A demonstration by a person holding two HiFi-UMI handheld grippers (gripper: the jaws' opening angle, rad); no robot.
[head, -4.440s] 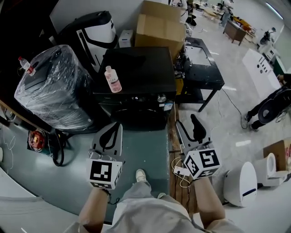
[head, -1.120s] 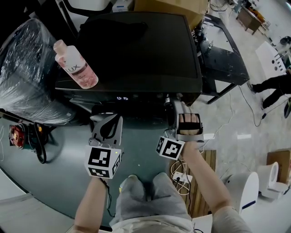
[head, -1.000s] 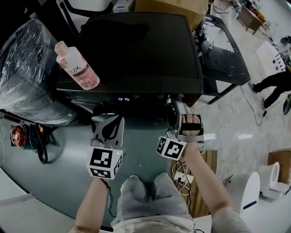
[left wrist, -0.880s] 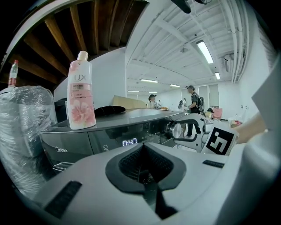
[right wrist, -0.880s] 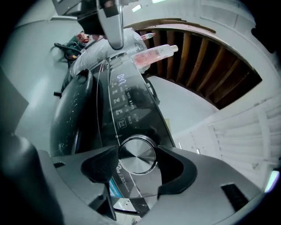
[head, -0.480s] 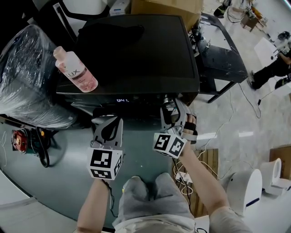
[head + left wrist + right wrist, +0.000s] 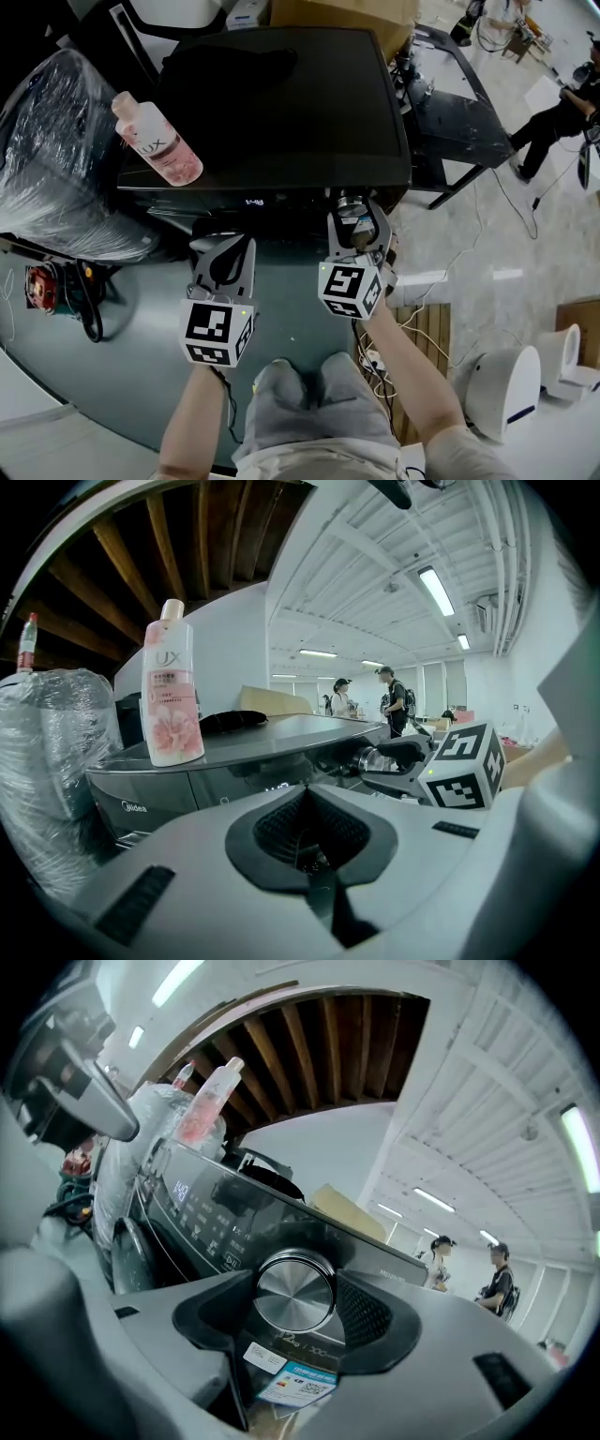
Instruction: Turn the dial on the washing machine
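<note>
The dial on the washing machine was gripped by the right claw; the left claw was closed, empty.

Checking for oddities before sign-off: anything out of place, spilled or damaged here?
Only the pink bottle stands out: upright on the washing machine, near its front left edge, an odd perch for it. Nothing looks spilled or damaged.
</note>
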